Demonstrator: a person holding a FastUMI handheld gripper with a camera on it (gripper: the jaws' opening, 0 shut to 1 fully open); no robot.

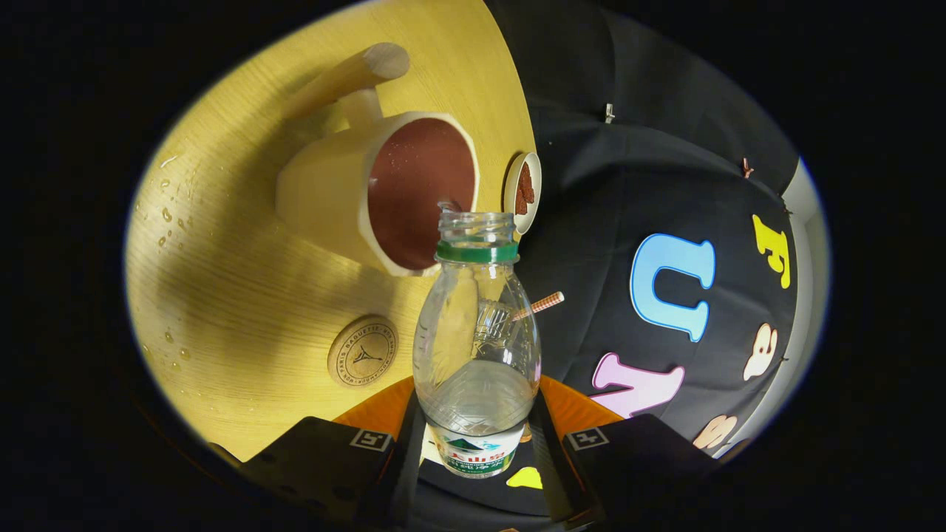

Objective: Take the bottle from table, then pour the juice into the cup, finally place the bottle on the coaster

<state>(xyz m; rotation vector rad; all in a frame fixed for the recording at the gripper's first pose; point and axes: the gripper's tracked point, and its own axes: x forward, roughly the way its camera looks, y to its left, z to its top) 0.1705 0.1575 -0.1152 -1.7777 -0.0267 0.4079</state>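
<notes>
The bottle (pixel 477 347) is clear, glossy ribbed plastic with a shiny paper-like label. The cup (pixel 369 192) looks like pale, smooth matt wood, as does its handle. The desk (pixel 244 295) is fine-grained wood with a soft sheen, beaded with water drops. The coaster (pixel 363 352) is matt engraved wood.

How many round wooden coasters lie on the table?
1: the round wooden coaster lies on the yellow wooden table, left of the clear plastic bottle gripped between the fingers; others may be hidden.
</notes>
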